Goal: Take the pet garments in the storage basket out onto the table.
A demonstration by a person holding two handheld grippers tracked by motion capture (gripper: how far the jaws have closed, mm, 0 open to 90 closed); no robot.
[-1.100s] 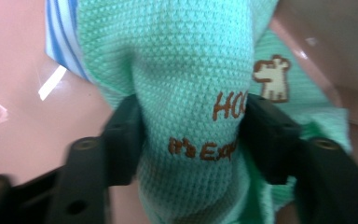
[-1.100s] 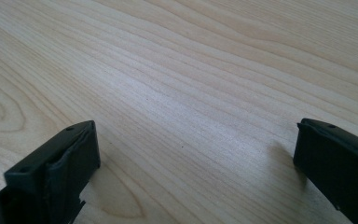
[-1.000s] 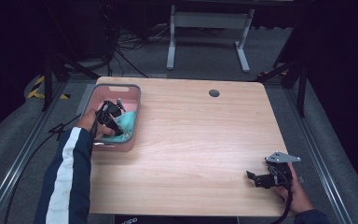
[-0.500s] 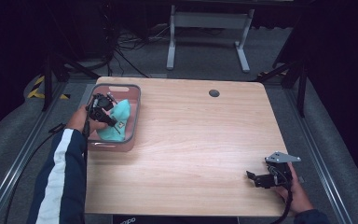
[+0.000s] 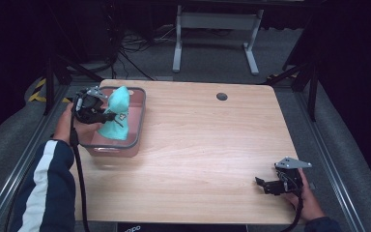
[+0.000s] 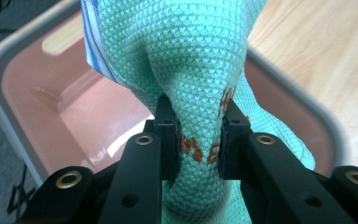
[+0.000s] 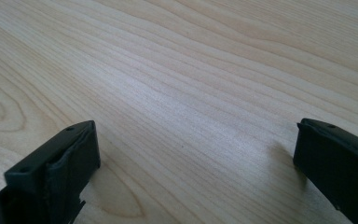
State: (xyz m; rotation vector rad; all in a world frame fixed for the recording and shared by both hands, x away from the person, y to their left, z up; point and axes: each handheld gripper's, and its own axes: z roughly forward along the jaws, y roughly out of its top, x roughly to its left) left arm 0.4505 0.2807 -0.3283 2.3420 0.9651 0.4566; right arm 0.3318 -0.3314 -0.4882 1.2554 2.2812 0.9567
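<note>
A mint-green knitted cloth (image 5: 116, 113) with orange lettering hangs lifted out of a pink, grey-rimmed tub (image 5: 139, 121) at the table's left. My left gripper (image 5: 100, 112) is shut on a fold of the cloth (image 6: 200, 84), its pads pinching the fabric above the tub (image 6: 37, 98); the jaws have just closed on it. A blue-striped label shows at the cloth's upper edge. My right gripper (image 5: 266, 185) rests low near the table's front right corner, its jaws wide apart over bare wood (image 7: 191, 102) with nothing between them.
A dark round grommet (image 5: 221, 96) sits in the table's far edge. A metal stand (image 5: 216, 29) and cables lie on the floor beyond. The wooden tabletop (image 5: 207, 145) stretches between the tub and my right gripper.
My left gripper closed on the green cloth inside the tub and rose, pulling the cloth up into a peak. The right gripper stayed where it was.
</note>
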